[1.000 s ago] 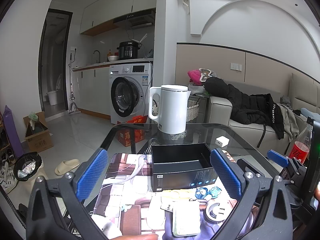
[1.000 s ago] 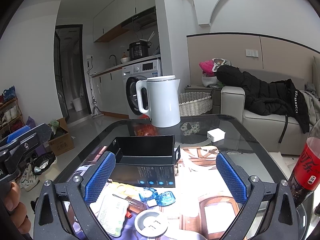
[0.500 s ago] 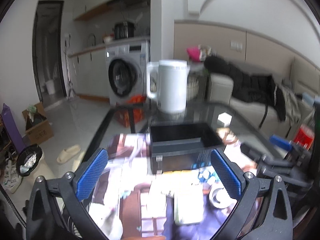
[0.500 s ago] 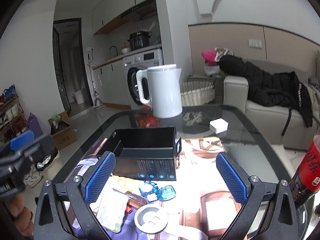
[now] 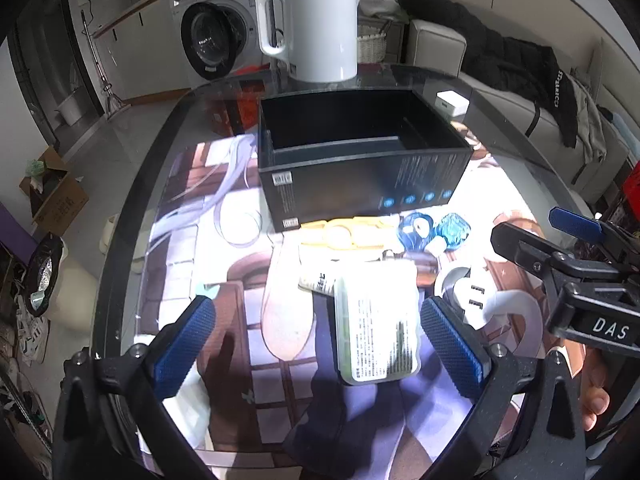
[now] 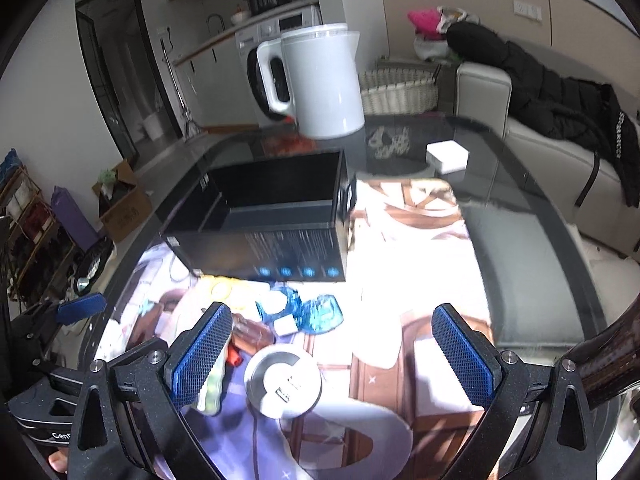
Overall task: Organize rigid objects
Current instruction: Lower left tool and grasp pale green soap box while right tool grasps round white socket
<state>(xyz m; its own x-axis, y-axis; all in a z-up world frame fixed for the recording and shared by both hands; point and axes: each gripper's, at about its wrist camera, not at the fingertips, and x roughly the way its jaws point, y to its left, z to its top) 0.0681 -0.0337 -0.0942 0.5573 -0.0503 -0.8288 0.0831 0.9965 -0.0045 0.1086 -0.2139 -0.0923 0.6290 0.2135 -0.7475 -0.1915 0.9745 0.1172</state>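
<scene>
I'm looking down along both grippers at the table, left camera sitting close over the clutter, right camera beside it, both sharing the black box (image 5: 360,152) (image 6: 260,216) and kettle (image 5: 316,24) (image 6: 320,80).

Black tongs (image 5: 320,344), blue textured pads (image 5: 184,346), silver screws

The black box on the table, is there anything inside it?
The black box looks empty: both views show only bare dark walls and part of a dark floor. Its near wall hides the front strip of the floor, so something small there would go unseen.

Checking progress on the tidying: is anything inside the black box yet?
No. In the left wrist view the black box shows only its bare dark interior.
</scene>
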